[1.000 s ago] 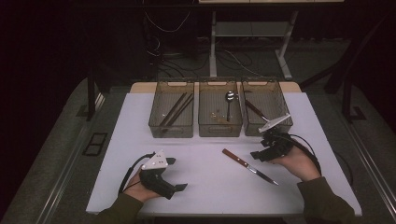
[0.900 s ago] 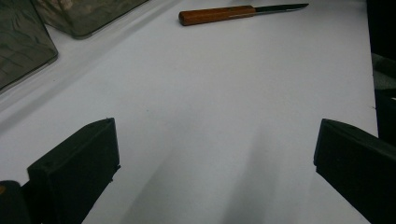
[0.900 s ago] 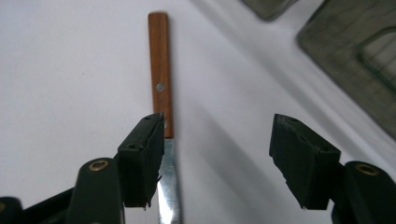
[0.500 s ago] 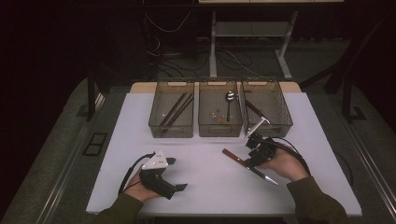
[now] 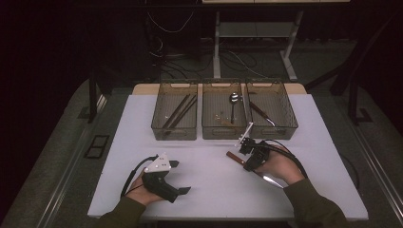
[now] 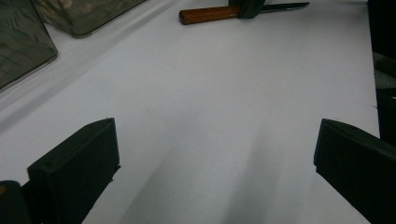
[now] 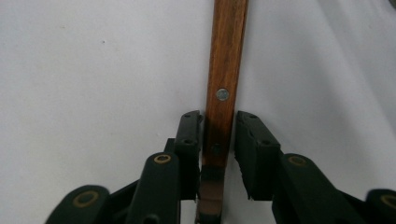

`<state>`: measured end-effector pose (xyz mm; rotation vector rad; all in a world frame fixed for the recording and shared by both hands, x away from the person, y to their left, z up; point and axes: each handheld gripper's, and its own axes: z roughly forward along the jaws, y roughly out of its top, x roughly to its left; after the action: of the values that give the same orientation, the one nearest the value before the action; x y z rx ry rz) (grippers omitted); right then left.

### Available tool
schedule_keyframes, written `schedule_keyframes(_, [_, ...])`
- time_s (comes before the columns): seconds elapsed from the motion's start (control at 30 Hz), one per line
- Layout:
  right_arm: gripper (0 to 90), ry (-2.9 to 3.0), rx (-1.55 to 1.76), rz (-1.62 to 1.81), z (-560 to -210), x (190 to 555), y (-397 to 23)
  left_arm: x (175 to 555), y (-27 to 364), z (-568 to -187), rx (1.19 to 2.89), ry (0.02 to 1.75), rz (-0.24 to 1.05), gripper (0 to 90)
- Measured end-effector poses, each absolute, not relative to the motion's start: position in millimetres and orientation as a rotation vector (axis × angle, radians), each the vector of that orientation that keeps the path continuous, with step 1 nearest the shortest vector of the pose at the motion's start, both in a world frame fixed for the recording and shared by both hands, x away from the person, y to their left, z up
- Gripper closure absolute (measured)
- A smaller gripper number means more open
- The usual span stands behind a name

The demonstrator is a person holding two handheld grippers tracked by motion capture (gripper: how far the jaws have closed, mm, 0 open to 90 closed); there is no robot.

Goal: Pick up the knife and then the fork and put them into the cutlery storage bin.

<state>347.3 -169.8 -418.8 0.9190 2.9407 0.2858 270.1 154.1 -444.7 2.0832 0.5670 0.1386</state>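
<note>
Right gripper view: fingers (image 7: 254, 154) have just been closing around the knife (image 7: 225, 79) handle at 12 o'clock, one side gapped; centre before squeezing

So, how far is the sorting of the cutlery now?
Chopsticks, a spoon and a knife already lie in the three bins. In hand: the right gripper has just been closing around the wooden-handled knife on the table; a small gap shows on one side. Left: lifting and binning it, probably. The left gripper rests open.
</note>
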Motion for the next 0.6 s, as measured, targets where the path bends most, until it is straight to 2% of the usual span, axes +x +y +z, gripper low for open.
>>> schedule_keyframes(0.33, [76.7, 2.95, 0.885, 0.225, -419, 347, -162, 270, 154, -445, 2.085, 0.567, 0.14, 0.0])
schedule_keyframes(0.6, [77.7, 2.938, 0.864, 0.203, -419, 345, -160, 270, 154, -445, 2.083, 0.567, 0.14, 0.0])
